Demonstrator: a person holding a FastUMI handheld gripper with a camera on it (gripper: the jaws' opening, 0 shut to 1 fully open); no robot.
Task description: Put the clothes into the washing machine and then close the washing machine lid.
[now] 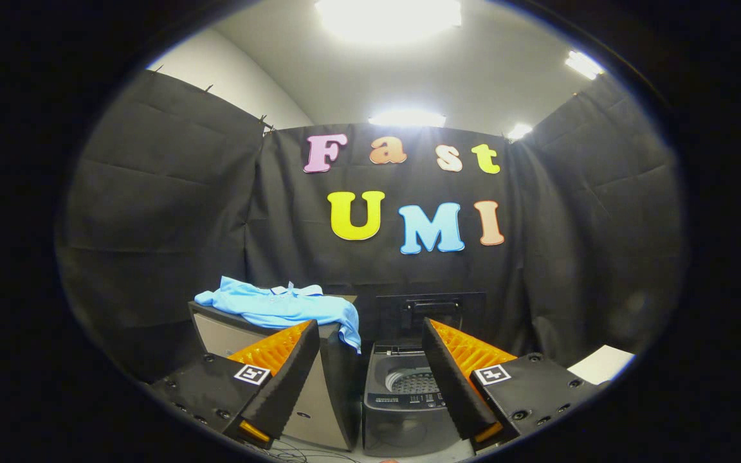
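A light blue shirt (283, 307) lies spread on top of a dark cabinet (229, 334), with one corner hanging over the cabinet's right side. To the right of the cabinet stands a small grey top-loading washing machine (402, 402). Its lid (430, 312) is raised upright at the back and the drum (412, 381) is exposed. My gripper (374, 360) is open, held back from both, with nothing between its fingers. The left finger overlaps the cabinet's front and the right finger overlaps the machine's right side.
Black cloth walls close the booth behind and on both sides. A white flat object (602, 363) lies at the far right beyond the right finger. Thin cables (293, 453) trail on the floor below the cabinet.
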